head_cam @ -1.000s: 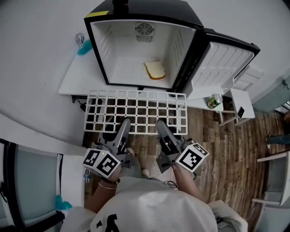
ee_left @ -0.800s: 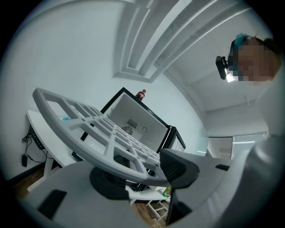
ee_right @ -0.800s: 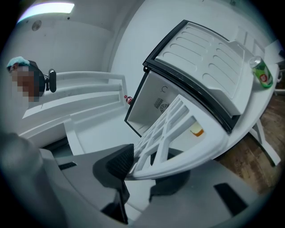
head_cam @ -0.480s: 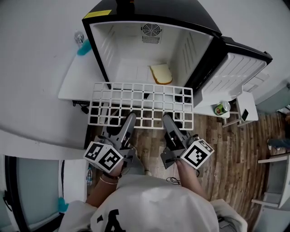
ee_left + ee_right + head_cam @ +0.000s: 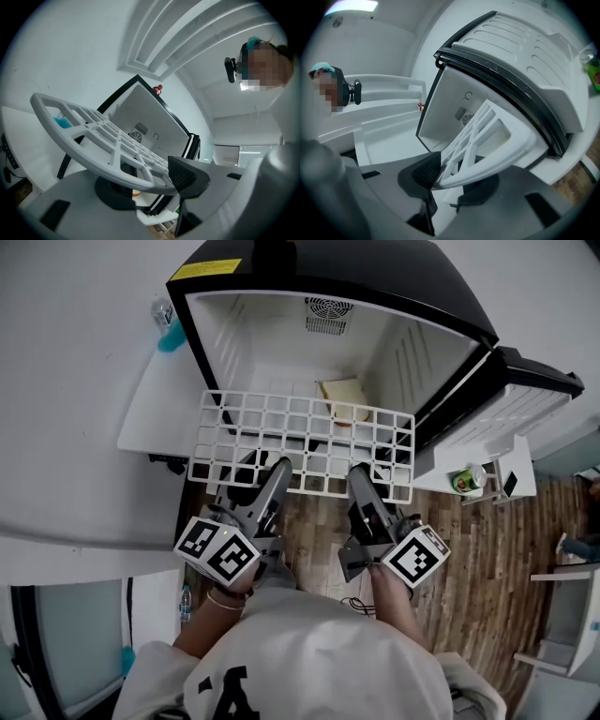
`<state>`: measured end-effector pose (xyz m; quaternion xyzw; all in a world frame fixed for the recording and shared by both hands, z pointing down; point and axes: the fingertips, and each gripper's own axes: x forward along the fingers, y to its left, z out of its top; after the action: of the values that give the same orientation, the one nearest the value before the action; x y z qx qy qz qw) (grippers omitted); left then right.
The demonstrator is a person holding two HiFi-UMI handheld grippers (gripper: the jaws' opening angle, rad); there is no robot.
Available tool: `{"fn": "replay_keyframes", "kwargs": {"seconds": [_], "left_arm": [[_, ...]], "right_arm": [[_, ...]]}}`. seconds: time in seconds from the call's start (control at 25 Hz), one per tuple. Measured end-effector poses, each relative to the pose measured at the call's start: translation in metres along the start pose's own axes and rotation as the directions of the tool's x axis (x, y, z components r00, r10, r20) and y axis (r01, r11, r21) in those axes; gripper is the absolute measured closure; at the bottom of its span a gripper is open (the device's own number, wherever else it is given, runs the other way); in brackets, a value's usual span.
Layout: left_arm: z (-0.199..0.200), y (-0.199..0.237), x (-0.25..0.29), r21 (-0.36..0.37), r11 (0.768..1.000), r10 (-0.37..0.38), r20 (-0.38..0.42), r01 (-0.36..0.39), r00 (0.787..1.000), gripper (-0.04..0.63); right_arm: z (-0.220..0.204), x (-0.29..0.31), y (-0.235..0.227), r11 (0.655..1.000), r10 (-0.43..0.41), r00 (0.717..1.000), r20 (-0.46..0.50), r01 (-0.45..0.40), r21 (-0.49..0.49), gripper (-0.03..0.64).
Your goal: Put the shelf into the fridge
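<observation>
Both the left tongs (image 5: 272,472) and the right tongs (image 5: 361,482) grip the near rim of the white plastic grid shelf (image 5: 300,437), held level before the open black fridge (image 5: 281,268). A second ago the shelf hung back by the white worktop (image 5: 155,413) edge; now its far edge reaches the fridge mouth. Next, I judge: match its sides to the wall ribs (image 5: 228,334) and slide in.

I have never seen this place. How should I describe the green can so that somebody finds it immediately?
Start at the big black fridge, which stands open. In the head view its door swings out to the right, and the green can stands on the white surface just below that door. It is the only green thing beside the fridge.
</observation>
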<state>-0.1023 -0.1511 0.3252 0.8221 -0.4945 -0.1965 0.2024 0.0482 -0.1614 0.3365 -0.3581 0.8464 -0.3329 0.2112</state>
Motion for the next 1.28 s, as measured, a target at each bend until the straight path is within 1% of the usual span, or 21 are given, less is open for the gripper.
{"fn": "replay_keyframes", "kwargs": {"seconds": [0.32, 0.48, 1.16, 1.28], "left_arm": [[0.006, -0.003, 0.024, -0.002, 0.999, -0.045, -0.009, 0.045, 0.999, 0.388], [0.009, -0.003, 0.030, -0.007, 0.998, -0.059, -0.003, 0.059, 0.998, 0.388], [0.015, -0.004, 0.044, -0.020, 0.997, -0.081, -0.011, 0.081, 0.997, 0.388], [0.017, -0.004, 0.048, -0.023, 0.996, -0.083, -0.005, 0.082, 0.997, 0.388]], "right_arm": [[0.019, 0.007, -0.006, 1.000, -0.015, 0.999, 0.036, 0.015, 0.006, 0.489], [0.025, 0.010, -0.005, 1.000, -0.016, 0.999, 0.044, 0.016, -0.010, 0.489], [0.038, 0.022, -0.014, 1.000, -0.012, 0.998, 0.057, 0.011, 0.017, 0.491], [0.039, 0.026, -0.011, 1.000, 0.008, 0.998, 0.064, -0.009, 0.018, 0.491]]}}
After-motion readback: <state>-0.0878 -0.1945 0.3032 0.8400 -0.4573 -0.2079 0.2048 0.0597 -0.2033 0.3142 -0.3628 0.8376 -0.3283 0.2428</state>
